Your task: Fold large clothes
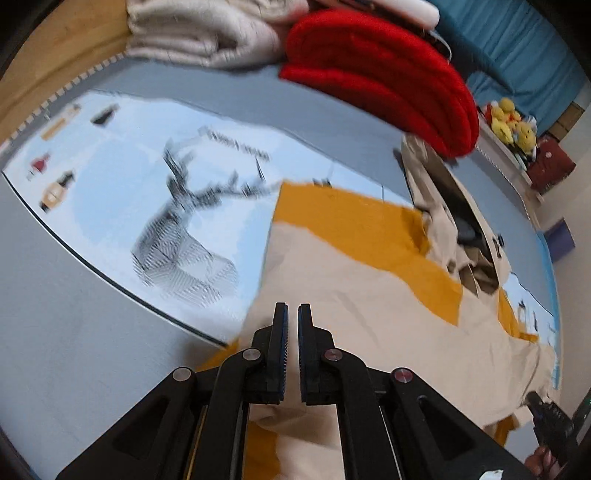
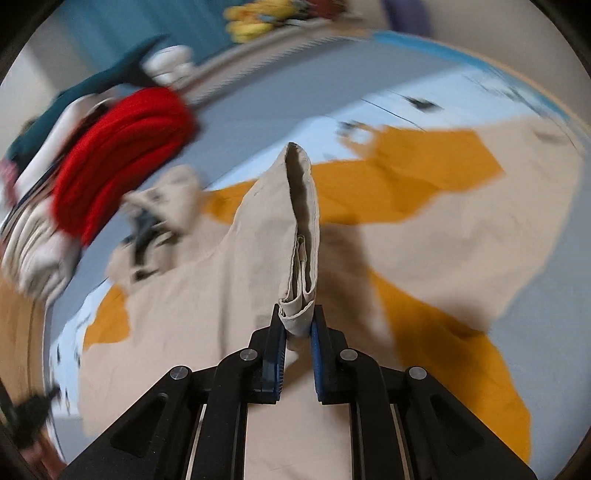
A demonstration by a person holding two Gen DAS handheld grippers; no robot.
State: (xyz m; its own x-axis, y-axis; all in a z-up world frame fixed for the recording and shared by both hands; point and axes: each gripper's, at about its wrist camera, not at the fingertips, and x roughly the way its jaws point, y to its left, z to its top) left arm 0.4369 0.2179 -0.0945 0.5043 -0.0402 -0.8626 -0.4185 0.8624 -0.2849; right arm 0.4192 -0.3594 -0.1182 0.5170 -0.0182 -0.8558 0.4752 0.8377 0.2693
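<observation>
A large beige garment with an orange lining [image 1: 369,295] lies spread on a bed. My left gripper [image 1: 292,314] hovers over its near edge with its jaws almost closed and nothing between them. In the right wrist view the same garment [image 2: 443,229] fills the middle. My right gripper [image 2: 297,317] is shut on a folded beige edge of it [image 2: 301,221], which rises in a ridge away from the fingers. The garment's collar with dark parts [image 2: 155,218] lies bunched at the left.
A light blue sheet with a deer print [image 1: 177,229] covers the bed. A folded red blanket [image 1: 388,74] and folded beige blankets [image 1: 199,33] are stacked at the bed's far side. Yellow plush toys [image 1: 513,122] sit on a shelf beyond. The right view is blurred.
</observation>
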